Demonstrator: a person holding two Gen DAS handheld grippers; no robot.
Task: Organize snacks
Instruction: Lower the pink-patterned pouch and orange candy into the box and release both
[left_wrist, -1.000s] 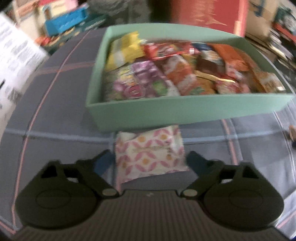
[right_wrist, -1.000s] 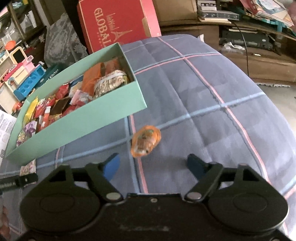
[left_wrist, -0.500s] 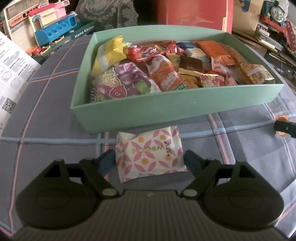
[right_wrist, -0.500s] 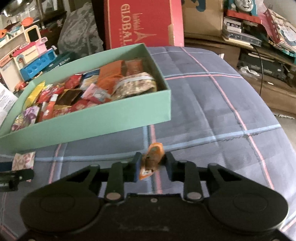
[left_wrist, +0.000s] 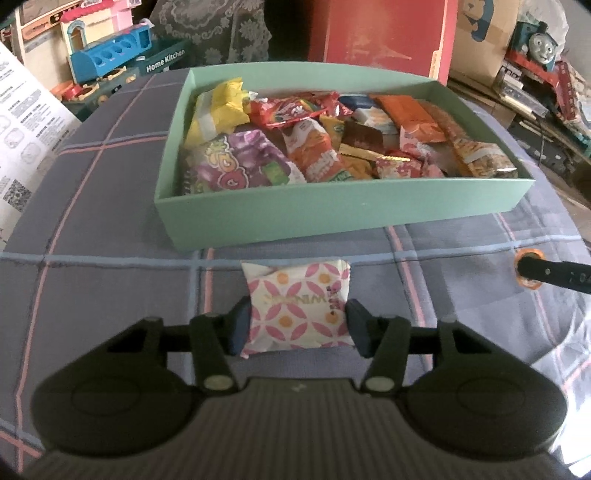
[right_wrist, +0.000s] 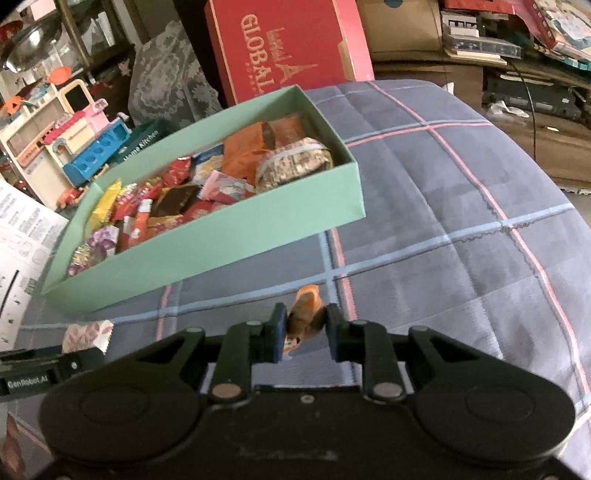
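Pink-and-white petal print covers the glossy pillow packet (left_wrist: 297, 310) caught between the left tongs (left_wrist: 295, 326): both blue pads press its short side edges, so the tongs are closed on it. Its long axis runs left to right across the view, the gold lettering reads upside down toward the camera, and its crimped far edge points at the green box (left_wrist: 332, 218). It sits on the grey-blue plaid cloth (left_wrist: 110, 280) of the surface, just in front of the box's near wall.

The right tongs (right_wrist: 302, 334) are clamped on a small orange snack (right_wrist: 304, 317), a translucent crinkled wrapper standing on edge, its long axis running away from the camera and tilted upward. It is near the box's right corner but apart from it.

The box is matte cardboard, rectangular and shallow, its long side lying across the left view. Inside lie foil and plastic packs in a loose heap: a yellow pouch (left_wrist: 219, 110) at the far left, a purple bag (left_wrist: 240, 162) nearer, orange wrappers (left_wrist: 406, 110) toward the right.

A red carton (right_wrist: 288, 48) with gold lettering stands behind the box.
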